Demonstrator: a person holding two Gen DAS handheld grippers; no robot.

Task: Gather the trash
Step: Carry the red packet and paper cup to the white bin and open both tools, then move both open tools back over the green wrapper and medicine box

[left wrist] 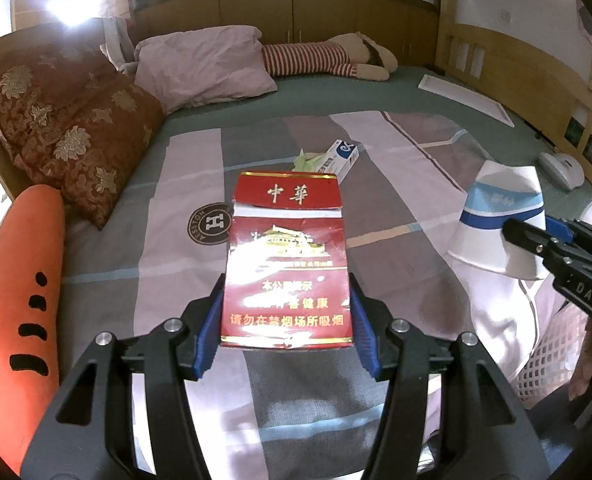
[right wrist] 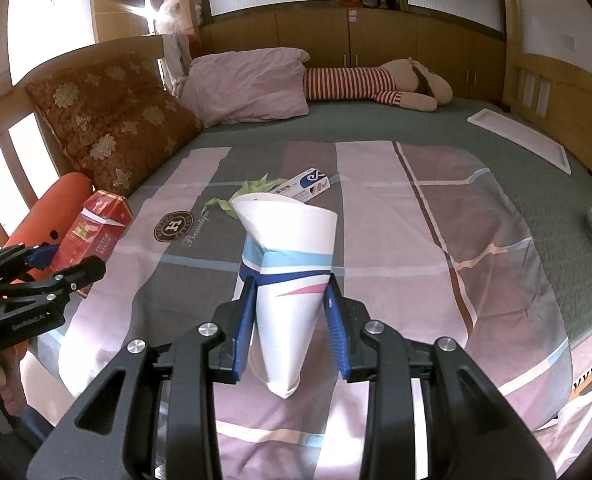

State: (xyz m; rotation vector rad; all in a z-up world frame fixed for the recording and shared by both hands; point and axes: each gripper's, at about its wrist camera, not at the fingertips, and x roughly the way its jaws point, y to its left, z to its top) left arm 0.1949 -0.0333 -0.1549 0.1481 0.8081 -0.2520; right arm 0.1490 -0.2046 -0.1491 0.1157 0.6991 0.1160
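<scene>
Left wrist view gives me the face of the red cigarette pack (left wrist: 288, 256), which the right wrist view shows only edge-on at its far left; the right view in turn gives me the squashed paper cup (right wrist: 286, 280) head-on, where the left view catches just its side. My left gripper (left wrist: 286, 320) has the pack clamped upright between its blue pads (left wrist: 210, 332), each pad pressing a long side of the lower half, the torn-open lid standing clear above the fingers. My right gripper (right wrist: 290, 316) is closed narrow on the cup, pads against its flattened lower body, the white rim flaring beyond the fingertips. Both things hang above the striped bedspread (left wrist: 395, 200). Still lying on it, further off, are a blue-and-white small carton (left wrist: 341, 158) and a green paper scrap (left wrist: 307, 160) touching it. Gold characters "中華" head the pack; lower lines are partly glared out. A round "H" emblem (right wrist: 173, 226) marks the bedspread, with "Beautiful" in script beside it in the right view.
</scene>
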